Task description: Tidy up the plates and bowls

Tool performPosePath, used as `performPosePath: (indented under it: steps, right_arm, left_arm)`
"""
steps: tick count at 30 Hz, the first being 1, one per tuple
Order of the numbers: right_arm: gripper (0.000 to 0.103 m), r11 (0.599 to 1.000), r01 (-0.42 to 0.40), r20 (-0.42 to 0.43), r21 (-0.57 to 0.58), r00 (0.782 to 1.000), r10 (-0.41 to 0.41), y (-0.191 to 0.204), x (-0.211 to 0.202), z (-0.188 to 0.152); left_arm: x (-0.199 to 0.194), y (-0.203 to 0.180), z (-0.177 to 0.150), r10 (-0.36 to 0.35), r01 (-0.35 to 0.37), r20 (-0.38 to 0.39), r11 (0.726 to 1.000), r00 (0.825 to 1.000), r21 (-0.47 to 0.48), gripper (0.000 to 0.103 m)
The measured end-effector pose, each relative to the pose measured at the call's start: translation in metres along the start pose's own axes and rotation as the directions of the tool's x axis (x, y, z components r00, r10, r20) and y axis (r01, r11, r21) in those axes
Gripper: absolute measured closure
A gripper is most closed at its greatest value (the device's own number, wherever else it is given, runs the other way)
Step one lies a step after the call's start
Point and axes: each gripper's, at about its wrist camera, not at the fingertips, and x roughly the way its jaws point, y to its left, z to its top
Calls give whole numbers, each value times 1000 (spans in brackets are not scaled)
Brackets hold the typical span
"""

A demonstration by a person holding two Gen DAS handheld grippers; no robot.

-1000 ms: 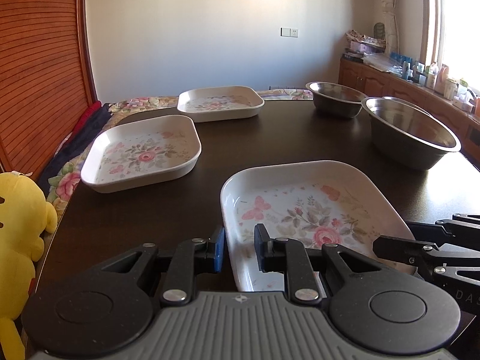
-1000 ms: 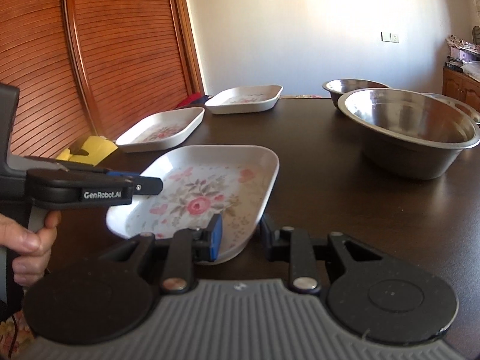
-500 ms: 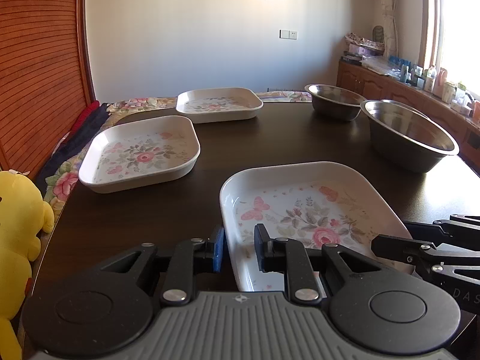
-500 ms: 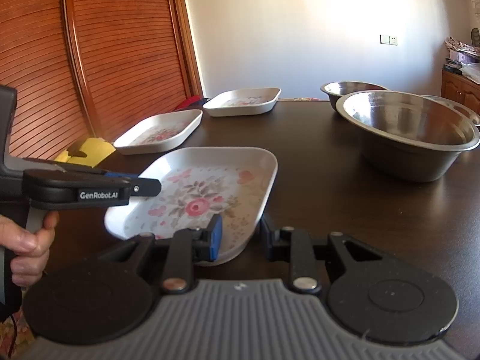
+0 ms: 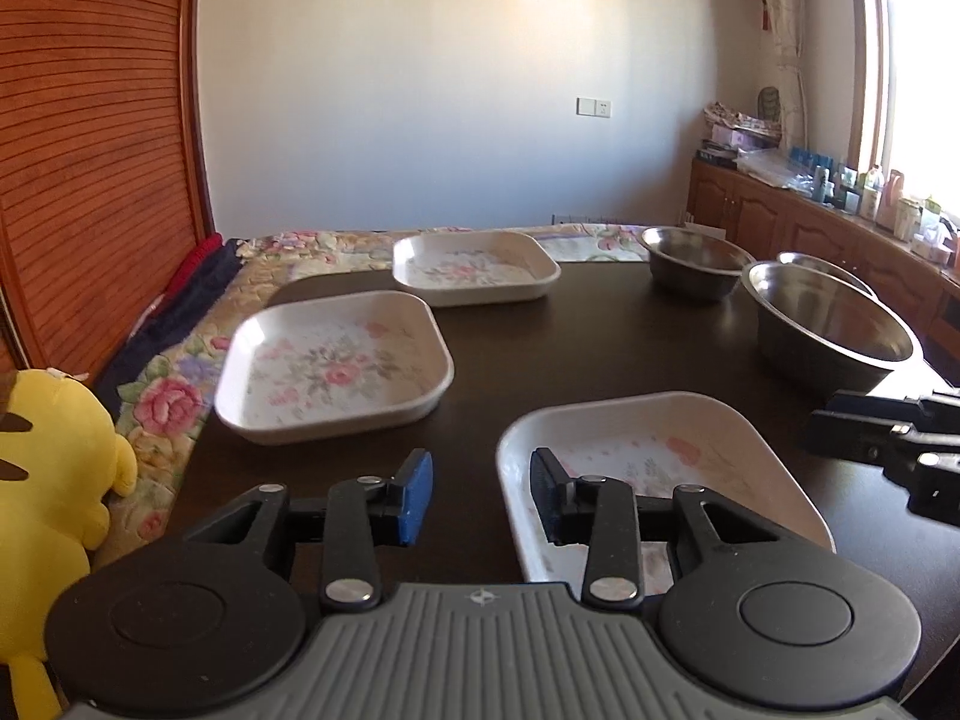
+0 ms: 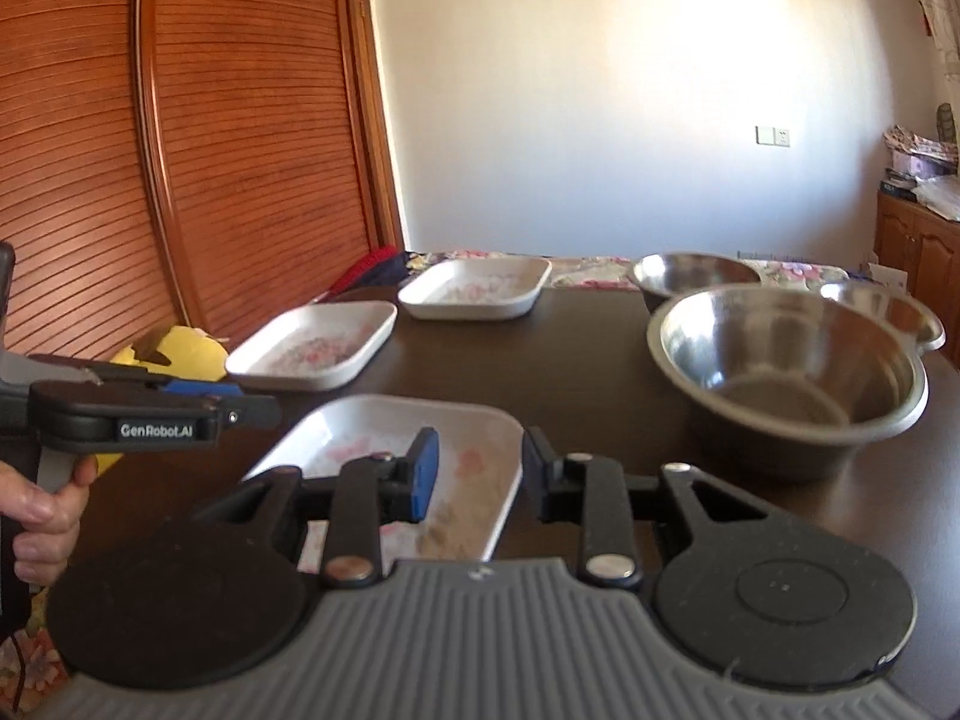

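**Both grippers opened at the near plate**

Opened since the earlier frames: both sets of jaws, which a moment ago stood narrow at the nearest floral plate (image 5: 708, 450). Left gripper (image 5: 480, 495) now gapes wide across that plate's left rim, right finger over the plate's inside, left finger outside over the dark table (image 5: 600, 348); nothing gripped. Right gripper (image 6: 480, 471) likewise wide, straddling the plate's right rim, holding nothing.

Near: that plate, flat on the table at the near edge. A hand (image 6: 42, 510) holds the left gripper's handle.

Right, mid-distance: large steel bowl (image 6: 792, 372), with a second bowl's rim (image 6: 888, 306) just behind it.

Left, mid-distance: second floral plate (image 5: 336, 366). Yellow plush toy (image 5: 48, 480) beside the table's left edge.

Far: third floral plate (image 5: 474, 267); small steel bowl (image 5: 696, 261) to its right.
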Motion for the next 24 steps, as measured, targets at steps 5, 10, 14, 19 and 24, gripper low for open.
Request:
performPosePath:
  steps: [5, 10, 14, 19, 24]
  right_arm:
    - [62, 998, -33, -4, -51, 999, 33, 6, 14, 19]
    - [54, 993, -66, -23, -94, 998, 64, 16, 35, 37]
    - [50, 989, -84, -46, -119, 996, 79, 25, 56, 47]
    - [44, 986, -112, -78, -126, 992, 103, 32, 80, 59]
    - [38, 981, -129, -102, -144, 988, 115, 41, 103, 70]
  left_arm:
    - [6, 15, 9, 30, -30, 6, 1000, 1000, -3, 58]
    - [16, 35, 17, 59, -59, 9, 998, 998, -7, 55]
    - [26, 50, 23, 76, -76, 9, 997, 997, -6, 54]
    - [41, 69, 33, 90, -90, 9, 996, 996, -10, 50]
    - [55, 87, 42, 100, -100, 12, 995, 995, -15, 43]
